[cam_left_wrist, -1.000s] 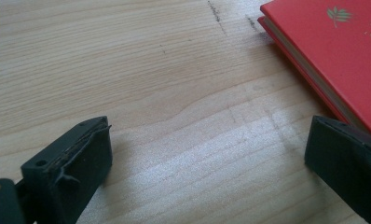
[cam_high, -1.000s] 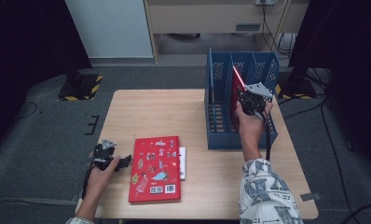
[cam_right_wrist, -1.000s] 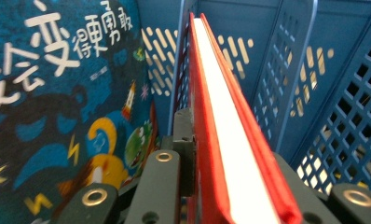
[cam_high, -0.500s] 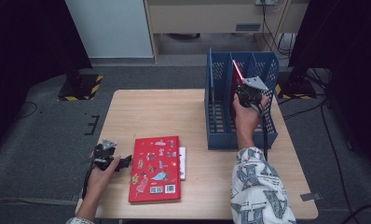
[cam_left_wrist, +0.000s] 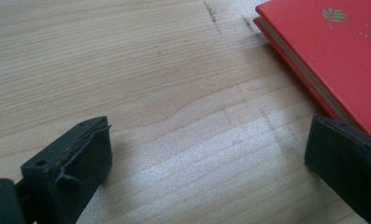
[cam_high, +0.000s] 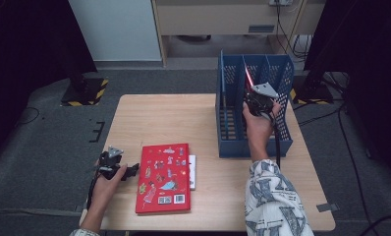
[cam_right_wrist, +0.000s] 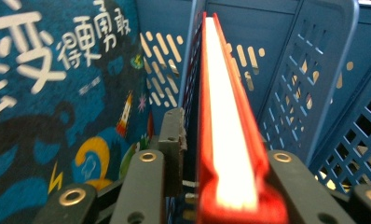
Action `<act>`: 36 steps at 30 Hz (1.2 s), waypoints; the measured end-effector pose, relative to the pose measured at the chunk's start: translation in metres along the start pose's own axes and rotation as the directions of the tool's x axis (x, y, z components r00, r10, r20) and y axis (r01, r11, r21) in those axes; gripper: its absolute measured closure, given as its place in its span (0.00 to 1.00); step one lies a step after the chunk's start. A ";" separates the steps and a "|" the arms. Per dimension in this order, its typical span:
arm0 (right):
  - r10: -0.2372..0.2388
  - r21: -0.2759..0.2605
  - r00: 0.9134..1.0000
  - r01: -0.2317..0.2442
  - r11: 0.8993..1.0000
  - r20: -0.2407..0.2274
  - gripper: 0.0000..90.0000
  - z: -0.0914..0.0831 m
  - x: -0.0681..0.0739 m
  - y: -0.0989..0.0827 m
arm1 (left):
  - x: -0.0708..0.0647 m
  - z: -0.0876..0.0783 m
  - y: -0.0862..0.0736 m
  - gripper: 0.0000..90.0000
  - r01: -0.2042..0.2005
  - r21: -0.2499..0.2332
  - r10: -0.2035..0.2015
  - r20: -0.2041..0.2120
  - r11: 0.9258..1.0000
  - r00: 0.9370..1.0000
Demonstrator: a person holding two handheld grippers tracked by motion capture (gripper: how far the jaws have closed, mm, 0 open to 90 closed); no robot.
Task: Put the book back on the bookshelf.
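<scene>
A thin red book stands on edge in a compartment of the blue file rack. It runs between the jaws of my right gripper. In the right gripper view the red book fills the middle, and a dark gap shows between it and the left pad. Those jaws have just been opening. My left gripper rests on the table, open and with nothing between its jaws. It sits just left of a second red book lying flat, whose corner is near the right jaw.
A blue picture book stands in the rack compartment beside the red one. A white booklet sticks out from under the flat red book. The wooden table ends close behind the rack, and cables lie on the floor at the right.
The right hand and its gripper have edged slightly toward the back of the rack. The left hand and the flat red book have not moved.
</scene>
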State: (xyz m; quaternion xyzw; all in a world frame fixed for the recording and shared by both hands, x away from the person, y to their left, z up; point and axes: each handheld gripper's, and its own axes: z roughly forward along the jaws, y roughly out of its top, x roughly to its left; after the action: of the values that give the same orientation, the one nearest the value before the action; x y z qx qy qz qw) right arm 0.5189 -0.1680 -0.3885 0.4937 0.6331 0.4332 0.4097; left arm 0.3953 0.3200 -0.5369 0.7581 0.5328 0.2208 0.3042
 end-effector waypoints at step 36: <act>0.002 0.039 0.999 0.000 0.999 -0.052 0.83 -0.040 -0.006 -0.030 | -0.001 0.000 0.000 0.00 0.004 0.000 -0.004 -0.004 1.000 1.000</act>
State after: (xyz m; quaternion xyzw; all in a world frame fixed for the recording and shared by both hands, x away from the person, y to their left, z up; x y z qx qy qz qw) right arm 0.4736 -0.1837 -0.4052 0.4903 0.6517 0.4337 0.3831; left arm 0.3948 0.3187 -0.5369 0.7565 0.5351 0.2216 0.3036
